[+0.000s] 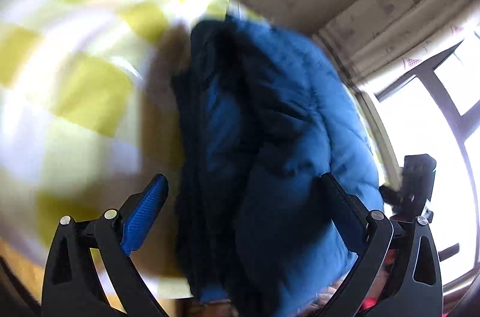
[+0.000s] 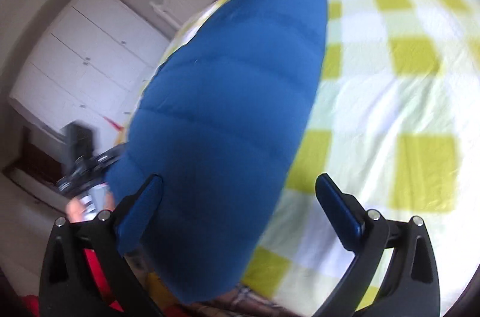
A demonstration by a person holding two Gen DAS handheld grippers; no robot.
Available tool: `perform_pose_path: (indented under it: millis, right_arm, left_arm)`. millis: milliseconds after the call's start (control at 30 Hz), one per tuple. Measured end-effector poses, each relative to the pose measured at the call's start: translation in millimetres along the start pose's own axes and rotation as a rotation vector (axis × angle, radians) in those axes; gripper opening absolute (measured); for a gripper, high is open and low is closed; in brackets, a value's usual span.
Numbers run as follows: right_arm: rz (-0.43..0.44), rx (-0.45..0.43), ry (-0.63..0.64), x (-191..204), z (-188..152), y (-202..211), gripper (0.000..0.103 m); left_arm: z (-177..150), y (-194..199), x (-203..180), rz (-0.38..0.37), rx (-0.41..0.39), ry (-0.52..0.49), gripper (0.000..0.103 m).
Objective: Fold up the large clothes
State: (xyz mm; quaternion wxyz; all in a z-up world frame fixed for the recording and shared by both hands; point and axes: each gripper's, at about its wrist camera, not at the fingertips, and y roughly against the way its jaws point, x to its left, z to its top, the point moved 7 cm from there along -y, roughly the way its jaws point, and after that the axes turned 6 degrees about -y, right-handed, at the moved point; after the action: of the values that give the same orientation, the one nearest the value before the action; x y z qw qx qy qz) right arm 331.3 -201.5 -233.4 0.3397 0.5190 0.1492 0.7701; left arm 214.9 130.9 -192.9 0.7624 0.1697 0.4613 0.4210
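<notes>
A puffy blue quilted down jacket (image 2: pixel 228 113) lies on a bed covered by a soft yellow-green and white checked sheet (image 2: pixel 399 95); the jacket is the landmark for everything else. In the right wrist view its long axis runs from the near edge of the bed, by the gripper, away and slightly rightward to a squared far end, and horizontal stitched channels cross its smooth, padded surface. In the left wrist view the same jacket (image 1: pixel 300 113) shows a dark navy inner lining bunched in loose folds along its left side, with brighter blue shell to the right; this view is blurred.

The right gripper (image 2: pixel 240 198) has black arms and blue ribbed pads; its fingers (image 2: pixel 141 215) are spread wide, one pad over the jacket's near left part, the other over the sheet to the jacket's right; they pinch nothing.

The left gripper (image 1: pixel 243 197) is likewise spread wide with the jacket's bulk lying between the fingers (image 1: pixel 144 215); neither pad visibly presses the fabric.

Left of the jacket, beyond the bed, stands a white panelled wardrobe (image 2: pixel 90 58); to the jacket's right in the left wrist view hangs a pale curtain (image 1: pixel 399 25) beside a bright window (image 1: pixel 435 137).
</notes>
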Motion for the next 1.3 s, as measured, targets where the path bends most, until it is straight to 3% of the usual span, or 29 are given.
perform_pose_path:
  millis: [67, 133, 200, 233, 267, 367, 500, 633, 733, 800, 867, 900, 933, 967, 1000, 1133, 1167, 1233, 1300]
  right_arm:
    - [0.049, 0.034, -0.019, 0.3, -4.6, -13.7, 0.101]
    - [0.089, 0.071, -0.013, 4.5, -11.3, -29.2, 0.101]
    - [0.070, 0.046, 0.041, 12.1, -13.7, -34.4, 0.101]
    - [0.065, 0.024, 0.071, 15.6, -15.0, -34.6, 0.098]
    - [0.062, -0.003, 0.095, 19.2, -10.9, -32.1, 0.087]
    - [0.028, -0.117, 0.186, 27.8, -5.1, -22.0, 0.066]
    - [-0.028, -0.280, 0.283, 35.8, 29.7, 9.6, 0.061]
    - [-0.129, -0.422, 0.365, 32.7, 86.0, 61.5, 0.060]
    - [-0.186, -0.429, 0.335, 6.6, 121.0, 75.0, 0.061]
    - [-0.238, -0.376, 0.302, -23.7, 132.8, 67.0, 0.062]
    - [-0.290, -0.290, 0.241, -66.9, 135.7, 45.7, 0.064]
    - [-0.324, -0.223, 0.180, -98.7, 132.8, 28.6, 0.072]
    - [-0.239, -0.254, 0.131, -115.6, 131.3, 28.2, 0.075]
    - [-0.206, -0.267, 0.118, -120.6, 130.4, 29.7, 0.082]
    - [-0.225, -0.267, 0.106, -121.4, 130.0, 30.2, 0.085]
    - [-0.458, -0.303, 0.207, -95.5, 133.0, 46.1, 0.089]
    - [-0.514, -0.359, 0.243, -80.7, 136.7, 56.1, 0.089]
    - [-0.526, -0.461, 0.321, -44.2, 140.3, 67.5, 0.089]
    - [-0.588, -0.510, 0.390, -19.6, 143.0, 65.1, 0.094]
  left_arm:
    - [1.3, -19.8, 3.0, -0.056, 0.078, 0.018, 0.099]
    - [6.1, -27.9, -0.3, -0.113, 0.097, -0.011, 0.099]
    - [4.0, -28.9, -3.7, -0.144, 0.106, -0.006, 0.094]
    - [3.1, -26.0, -7.4, -0.180, 0.080, -0.002, 0.083]
    - [2.7, -21.1, -12.4, -0.183, 0.040, -0.024, 0.069]
    - [7.6, -7.3, -34.2, -0.162, -0.080, -0.099, 0.053]
    - [40.4, -3.9, -84.3, -0.215, -0.198, -0.196, 0.048]
    - [91.5, -27.1, -134.9, -0.268, -0.251, -0.269, 0.048]
    - [119.8, -69.6, -152.0, -0.293, -0.231, -0.251, 0.048]
    - [122.6, -102.8, -152.8, -0.256, -0.199, -0.236, 0.048]
    - [108.9, -150.1, -145.9, -0.142, -0.123, -0.244, 0.048]
    - [100.7, -168.8, -140.2, -0.084, -0.089, -0.254, 0.052]
    - [94.6, -173.8, -138.5, -0.073, -0.138, -0.268, 0.055]
    - [91.0, -172.0, -138.8, -0.065, -0.162, -0.275, 0.055]
    - [89.9, -170.3, -140.7, -0.054, -0.157, -0.278, 0.055]
    - [91.4, -167.6, -149.5, 0.000, -0.145, -0.327, 0.055]
    - [90.9, -166.9, -148.3, -0.005, -0.145, -0.323, 0.056]
    - [89.4, -165.9, -150.1, -0.004, -0.155, -0.327, 0.056]
    - [88.5, -167.0, -153.2, -0.005, -0.163, -0.323, 0.056]
